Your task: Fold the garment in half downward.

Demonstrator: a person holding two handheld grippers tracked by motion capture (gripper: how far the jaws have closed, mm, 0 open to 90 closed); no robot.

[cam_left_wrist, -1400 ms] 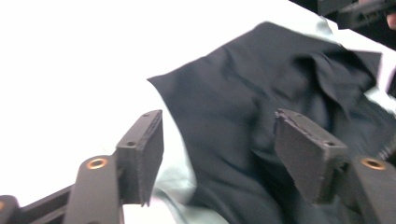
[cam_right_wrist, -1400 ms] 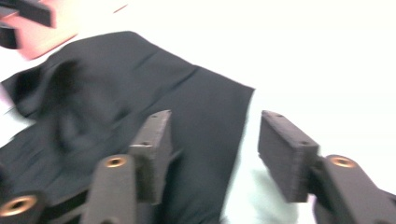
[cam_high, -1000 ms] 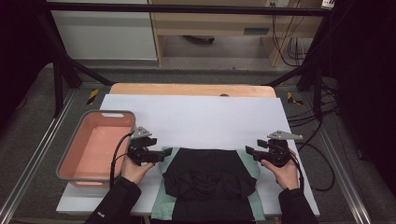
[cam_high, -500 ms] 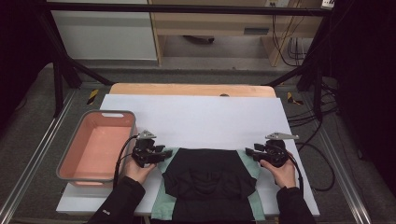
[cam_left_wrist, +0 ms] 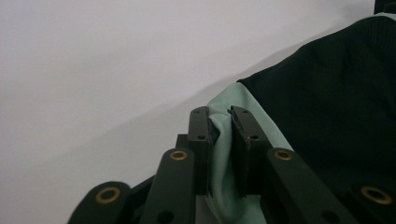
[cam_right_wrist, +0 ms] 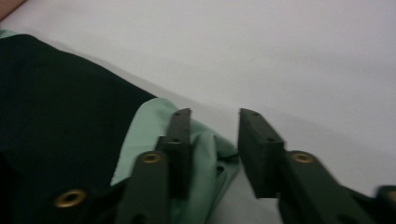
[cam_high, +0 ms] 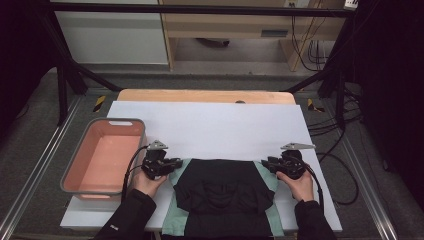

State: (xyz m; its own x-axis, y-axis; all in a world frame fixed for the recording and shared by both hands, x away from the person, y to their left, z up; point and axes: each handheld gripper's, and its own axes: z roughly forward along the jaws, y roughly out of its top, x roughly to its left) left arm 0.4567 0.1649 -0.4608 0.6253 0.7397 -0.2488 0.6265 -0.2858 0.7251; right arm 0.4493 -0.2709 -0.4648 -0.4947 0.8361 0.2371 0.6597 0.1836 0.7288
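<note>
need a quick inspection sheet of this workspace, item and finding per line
surface: white sheet over a wooden tabletop
job's things: black and mint-green garment lying flat at the near edge
clutter: empty pink plastic tub on the left
grippers: left hand-held gripper shut on the garment's green corner; right hand-held gripper open, green fabric between its jaws
cables: one black cable trails from the left gripper; more lie on the floor at right
surroundings: black frame posts, grey floor
</note>
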